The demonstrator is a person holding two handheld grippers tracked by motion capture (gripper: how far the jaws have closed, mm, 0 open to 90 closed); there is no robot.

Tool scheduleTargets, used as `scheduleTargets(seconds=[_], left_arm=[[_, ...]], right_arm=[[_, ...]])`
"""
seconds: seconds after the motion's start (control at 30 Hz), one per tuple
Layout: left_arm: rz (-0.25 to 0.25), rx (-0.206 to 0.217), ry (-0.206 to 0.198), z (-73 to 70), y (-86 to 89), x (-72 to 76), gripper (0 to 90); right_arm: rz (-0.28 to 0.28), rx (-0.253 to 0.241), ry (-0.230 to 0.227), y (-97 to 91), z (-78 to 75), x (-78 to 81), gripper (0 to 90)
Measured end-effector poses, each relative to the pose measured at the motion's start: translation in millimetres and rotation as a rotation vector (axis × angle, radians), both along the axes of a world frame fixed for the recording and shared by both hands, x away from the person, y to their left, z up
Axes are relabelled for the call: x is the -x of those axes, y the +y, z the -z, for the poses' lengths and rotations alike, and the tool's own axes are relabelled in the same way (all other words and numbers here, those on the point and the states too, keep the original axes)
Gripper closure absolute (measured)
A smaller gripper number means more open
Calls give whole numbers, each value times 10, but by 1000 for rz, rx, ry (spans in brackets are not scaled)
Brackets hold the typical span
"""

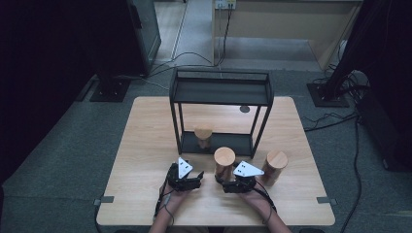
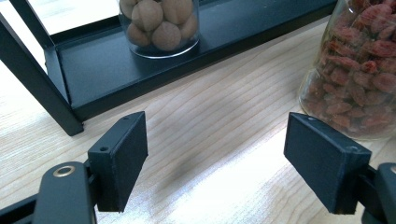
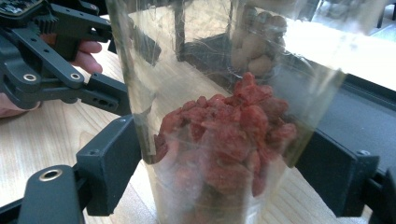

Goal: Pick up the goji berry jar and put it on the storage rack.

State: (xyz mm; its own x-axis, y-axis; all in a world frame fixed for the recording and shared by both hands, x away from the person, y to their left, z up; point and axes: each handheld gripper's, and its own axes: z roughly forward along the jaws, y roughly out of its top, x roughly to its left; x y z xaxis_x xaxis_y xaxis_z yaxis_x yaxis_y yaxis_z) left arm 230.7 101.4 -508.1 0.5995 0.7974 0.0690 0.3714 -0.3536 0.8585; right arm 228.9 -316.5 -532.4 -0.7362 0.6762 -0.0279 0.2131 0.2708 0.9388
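- High view: two claws sit at the lower middle of the frame, on the near part of the wooden surface (image 1: 145, 145). The right claw (image 1: 228, 183) stands at the foot of the jar of red berries (image 1: 224, 162), which is capped by a wooden lid; the left claw (image 1: 192, 180) rests just left of it. A second lidded jar (image 1: 274, 166) stands to the right, near but apart. Above them, at frame centre, a black two-tier rack (image 1: 219, 92) holds a jar of nuts (image 1: 203, 137) on its lower shelf.
- Left gripper view: the left claw (image 2: 217, 149) is part open and empty, bare surface between its pads. The berry jar (image 2: 359, 70) fills the right edge; the nut jar (image 2: 161, 23) stands at the top on the rack's lower shelf (image 2: 98, 70), whose raised lip runs across the frame.
- Right gripper view: the right claw (image 3: 224, 172) brackets the berry jar (image 3: 219, 140) low on its body, pads on either side at the wall; whether they press I cannot tell. The left claw (image 3: 112, 93) shows at upper left.
- Handling, as I judge it: clear glass or hard plastic, stiff, smooth and likely slippery, moderately heavy. A low grip on the straight wall suits it; kept upright.
- Room: open surface at the left; the shelf lip and rack posts need clearing.
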Motion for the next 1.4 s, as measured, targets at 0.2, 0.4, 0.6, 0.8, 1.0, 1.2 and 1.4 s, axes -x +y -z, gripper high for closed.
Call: scheduleTargets(seconds=[0.2,0.4,0.6,0.8,1.0,1.2,1.4], left_arm=[[2,-9,-4,-3,-8,4,217],[-4,-1,-1,1,-5,6,217],[-1,-9,-3,-3,-10,5,217],[-1,-12,-3,-6,-15,6,217],[-2,-15,-3,-7,-20,7,217],[-2,-12,0,-9,-13,1,217],[-5,-8,0,-5,-13,1,217]], right_arm=[[-3,19,-3,28,-28,-44,177],[1,-18,8,-7,-42,-47,186],[-1,-24,-13,-16,-49,-31,186],[-3,-26,-21,3,-63,-23,186],[5,-30,-21,-5,-85,-17,187],[4,-46,-23,-13,-112,-12,186],[4,-52,-34,-9,-139,2,187]])
